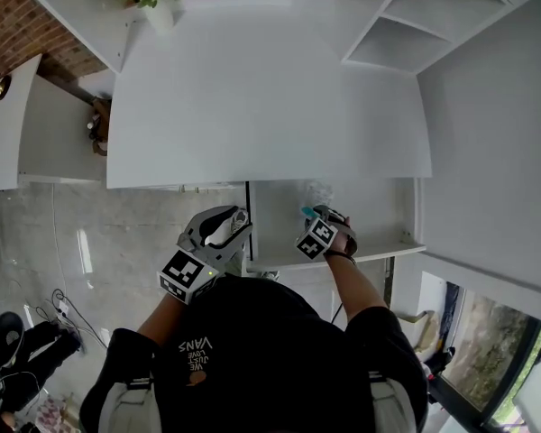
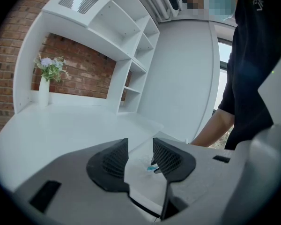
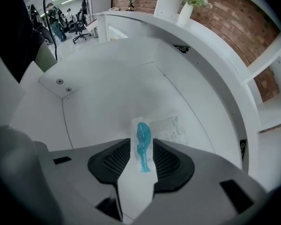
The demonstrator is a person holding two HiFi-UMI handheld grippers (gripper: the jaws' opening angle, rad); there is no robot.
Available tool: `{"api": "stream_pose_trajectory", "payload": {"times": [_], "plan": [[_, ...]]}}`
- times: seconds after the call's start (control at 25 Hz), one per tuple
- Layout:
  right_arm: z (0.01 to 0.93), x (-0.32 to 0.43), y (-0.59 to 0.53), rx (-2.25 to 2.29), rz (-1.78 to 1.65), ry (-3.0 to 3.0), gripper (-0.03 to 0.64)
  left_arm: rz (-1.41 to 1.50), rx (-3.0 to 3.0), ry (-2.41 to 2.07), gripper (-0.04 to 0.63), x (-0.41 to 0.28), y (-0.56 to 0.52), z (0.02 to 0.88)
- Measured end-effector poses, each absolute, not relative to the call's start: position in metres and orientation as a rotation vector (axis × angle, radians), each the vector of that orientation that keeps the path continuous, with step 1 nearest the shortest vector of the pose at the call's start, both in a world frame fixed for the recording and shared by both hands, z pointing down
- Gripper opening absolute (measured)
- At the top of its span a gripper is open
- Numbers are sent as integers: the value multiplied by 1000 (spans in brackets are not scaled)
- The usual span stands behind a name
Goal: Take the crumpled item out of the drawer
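Black ribbed pads of the right gripper (image 3: 141, 149) press from both sides on the crumpled wrapper (image 3: 143, 136), clear film round a teal piece that fills the narrow gap between them. Its long axis runs straight ahead along the jaws, the far end reaching toward the floor of the open drawer (image 3: 103, 93). Up and back toward the person looks like the way out. The left gripper (image 2: 139, 154), jaws apart and empty, hangs outside the drawer's left front, farther off.

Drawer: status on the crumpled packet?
Left tongs open, empty, beside drawer. Right tongs closed on packet, inside drawer. Nothing in the way.
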State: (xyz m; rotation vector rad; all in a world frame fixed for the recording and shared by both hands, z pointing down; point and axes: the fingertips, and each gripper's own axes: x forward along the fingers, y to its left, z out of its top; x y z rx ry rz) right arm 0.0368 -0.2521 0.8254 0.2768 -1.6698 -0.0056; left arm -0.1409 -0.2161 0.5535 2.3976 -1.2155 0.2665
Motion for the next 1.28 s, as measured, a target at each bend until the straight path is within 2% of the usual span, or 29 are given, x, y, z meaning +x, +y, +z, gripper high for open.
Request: {"api": "stream_pose_trajectory", "payload": {"times": [0.4, 0.56, 1.28], "plan": [[833, 41, -263, 290, -26, -1657, 122, 277, 2368, -1230, 146, -137, -216, 555], [830, 43, -268, 332, -51, -1667, 32, 279, 2371, -1231, 146, -132, -215, 555], [786, 54, -275, 512, -38, -1774, 3, 284, 2417, -1202, 146, -107, -210, 548]]}}
